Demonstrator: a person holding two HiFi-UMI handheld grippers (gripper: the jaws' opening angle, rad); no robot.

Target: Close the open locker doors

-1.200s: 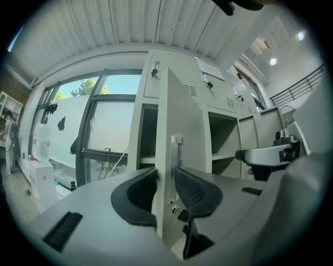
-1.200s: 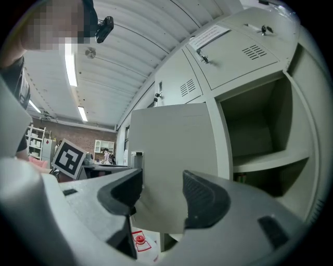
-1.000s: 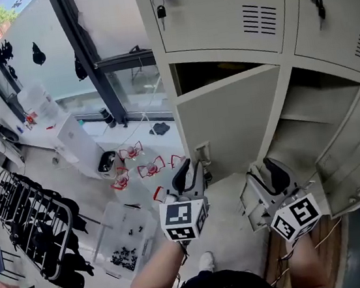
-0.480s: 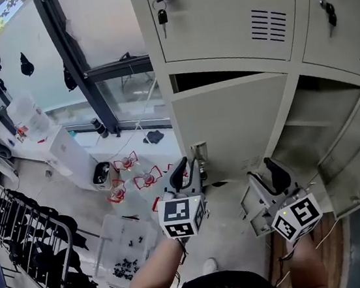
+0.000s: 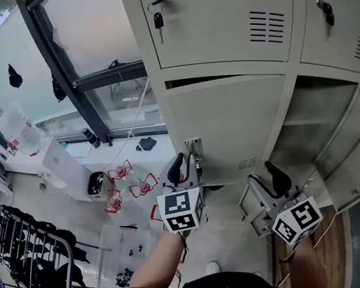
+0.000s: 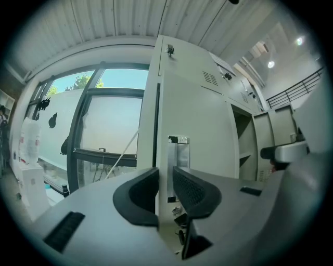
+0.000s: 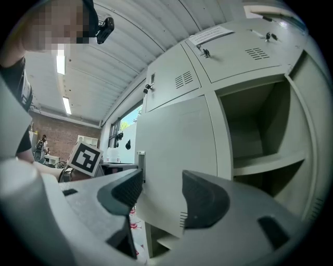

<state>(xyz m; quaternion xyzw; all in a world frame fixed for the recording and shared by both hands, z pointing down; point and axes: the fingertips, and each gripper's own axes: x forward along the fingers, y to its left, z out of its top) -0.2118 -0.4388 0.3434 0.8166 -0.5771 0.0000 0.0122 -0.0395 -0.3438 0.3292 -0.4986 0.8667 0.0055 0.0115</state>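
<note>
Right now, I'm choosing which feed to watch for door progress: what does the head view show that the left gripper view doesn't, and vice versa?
Only the head view: the clear bin and black rack on the floor. Only the left gripper view: the ribbed ceiling, and the left gripper with its jaws narrowly apart, nothing gripped. Both: the nearly shut lower door, its latch plate, and the open compartment beside it.
</note>
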